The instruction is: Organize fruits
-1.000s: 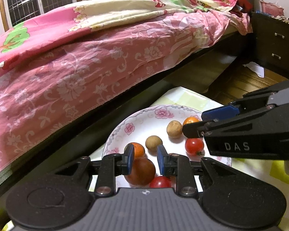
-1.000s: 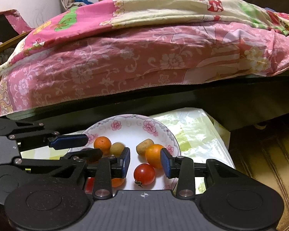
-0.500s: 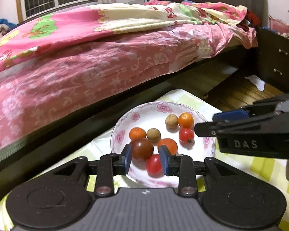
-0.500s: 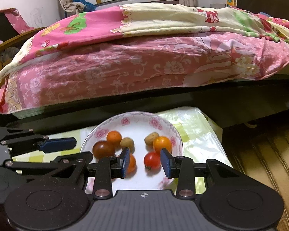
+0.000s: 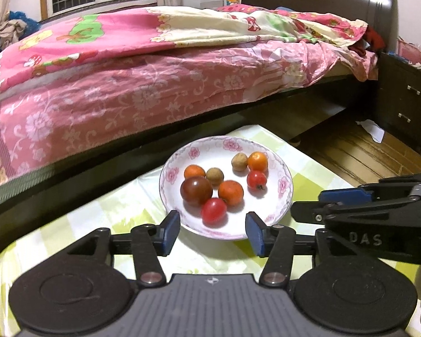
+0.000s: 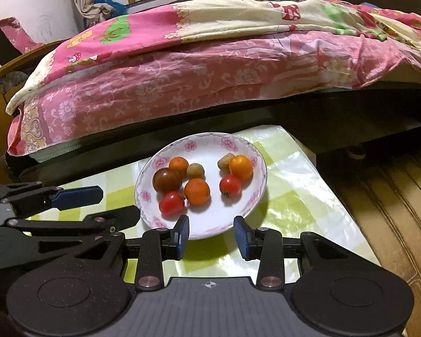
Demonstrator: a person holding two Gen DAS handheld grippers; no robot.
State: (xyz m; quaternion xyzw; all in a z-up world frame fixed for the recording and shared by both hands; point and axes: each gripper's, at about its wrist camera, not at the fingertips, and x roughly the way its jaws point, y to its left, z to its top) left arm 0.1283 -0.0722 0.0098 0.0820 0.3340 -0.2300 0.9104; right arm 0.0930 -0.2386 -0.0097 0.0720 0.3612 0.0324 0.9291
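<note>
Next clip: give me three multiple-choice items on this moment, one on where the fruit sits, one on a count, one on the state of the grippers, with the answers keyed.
1. Where does the fruit lie?
A. on the bed
B. on the floral plate
C. on the wooden floor

2. How many pieces of fruit are on the plate?
A. four
B. seven
C. ten

3. What do the two grippers hold?
A. each a tomato
B. the plate's rim
C. nothing

Key: 1 B, all the fruit, such as the dark tomato, lies on the floral plate. 2 B, seven pieces show in both views. 3 C, the left gripper and right gripper have bare gaps between their pads.
</note>
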